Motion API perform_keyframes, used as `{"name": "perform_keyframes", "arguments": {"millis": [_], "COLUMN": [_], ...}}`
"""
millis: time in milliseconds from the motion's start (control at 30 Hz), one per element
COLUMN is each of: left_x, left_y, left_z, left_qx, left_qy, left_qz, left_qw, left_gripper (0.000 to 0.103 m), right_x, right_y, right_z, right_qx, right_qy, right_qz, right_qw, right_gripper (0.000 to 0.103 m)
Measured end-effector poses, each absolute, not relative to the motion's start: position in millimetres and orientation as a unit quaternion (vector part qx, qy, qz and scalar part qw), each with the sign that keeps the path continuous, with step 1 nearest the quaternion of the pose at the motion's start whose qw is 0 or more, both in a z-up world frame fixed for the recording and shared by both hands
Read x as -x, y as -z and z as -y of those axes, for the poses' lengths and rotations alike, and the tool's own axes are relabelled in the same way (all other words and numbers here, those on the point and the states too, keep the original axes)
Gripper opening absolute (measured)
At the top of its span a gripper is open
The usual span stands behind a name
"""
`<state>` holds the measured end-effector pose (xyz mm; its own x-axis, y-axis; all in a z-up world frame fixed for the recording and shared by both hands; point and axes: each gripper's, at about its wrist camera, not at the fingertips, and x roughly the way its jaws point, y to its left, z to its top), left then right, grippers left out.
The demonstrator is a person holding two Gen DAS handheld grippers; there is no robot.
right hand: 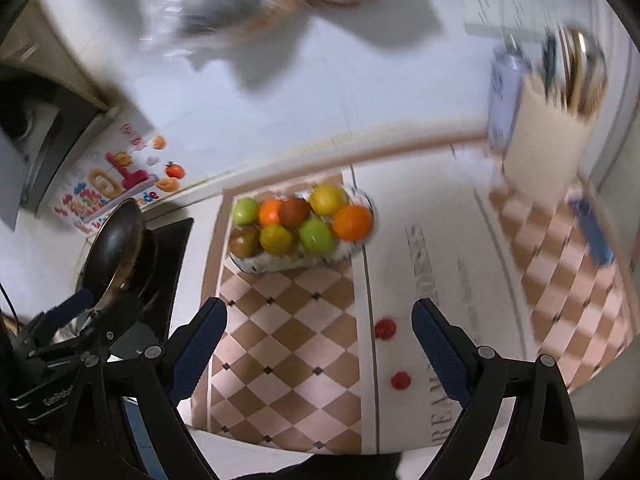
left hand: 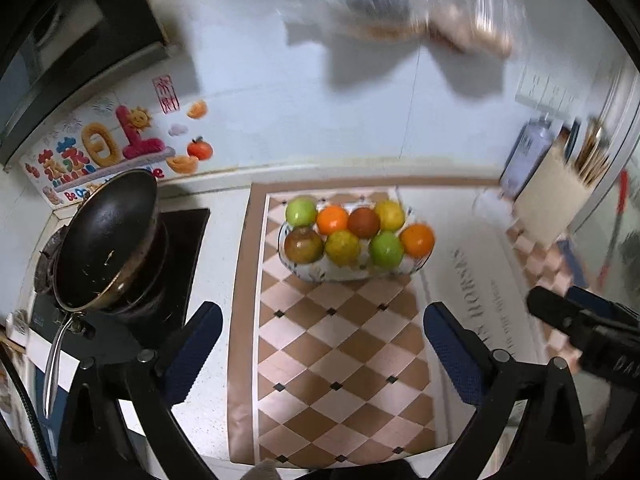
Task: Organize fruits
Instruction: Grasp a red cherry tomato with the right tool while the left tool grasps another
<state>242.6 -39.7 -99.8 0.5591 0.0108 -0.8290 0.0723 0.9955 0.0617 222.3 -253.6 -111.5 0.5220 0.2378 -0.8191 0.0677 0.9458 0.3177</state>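
A white bowl (left hand: 320,274) holds several fruits: green apples (left hand: 301,211), oranges (left hand: 417,240), yellow and brownish ones. It stands on a checkered mat (left hand: 340,360) near the wall. The bowl also shows in the right wrist view (right hand: 264,265). Two small red fruits (right hand: 385,328) lie on the white mat in front of my right gripper. My left gripper (left hand: 320,356) is open and empty, well short of the bowl. My right gripper (right hand: 320,354) is open and empty, also back from the bowl.
A black frying pan (left hand: 106,240) sits on a stove at the left. A cream utensil holder (left hand: 552,208) and a bottle (left hand: 524,156) stand at the right by the wall. A plastic bag (left hand: 400,0) hangs above. The right gripper's body (left hand: 588,332) shows at the right.
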Motion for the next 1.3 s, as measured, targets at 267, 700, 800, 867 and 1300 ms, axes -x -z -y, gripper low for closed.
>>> {"name": "perform_keyframes", "arguments": {"millis": [267, 700, 800, 867, 1300], "left_x": [-267.4, -293.6, -301.7, -307.2, -324.3], "left_y": [189.6, 268.1, 276.1, 282.2, 339.3], "left_z": [95.4, 145.9, 155.8, 166.6, 232.4], "left_qx": [-0.175, -0.215, -0.184, -0.168, -0.136], "left_qy": [-0.014, 0.024, 0.052, 0.076, 0.171], "left_qz": [-0.52, -0.596, -0.619, -0.636, -0.695], "left_qw": [0.836, 0.773, 0.762, 0.749, 0.685], "left_gripper": [0.103, 0.103, 0.103, 0.103, 0.044], "right_x": [-224.2, -216.9, -216.9, -218.3, -221.9], "right_y": [260.4, 343.4, 337.7, 331.6, 328.2], "right_z": [307.1, 296.8, 308.3, 318.6, 355.8], "right_qx": [-0.214, -0.195, -0.198, -0.204, -0.22], "right_qy": [0.007, -0.013, -0.003, 0.003, 0.029], "right_qz": [-0.593, -0.631, -0.62, -0.613, -0.61], "right_qw": [0.776, 0.751, 0.759, 0.763, 0.76], "right_gripper": [0.078, 0.027, 0.027, 0.027, 0.027]}}
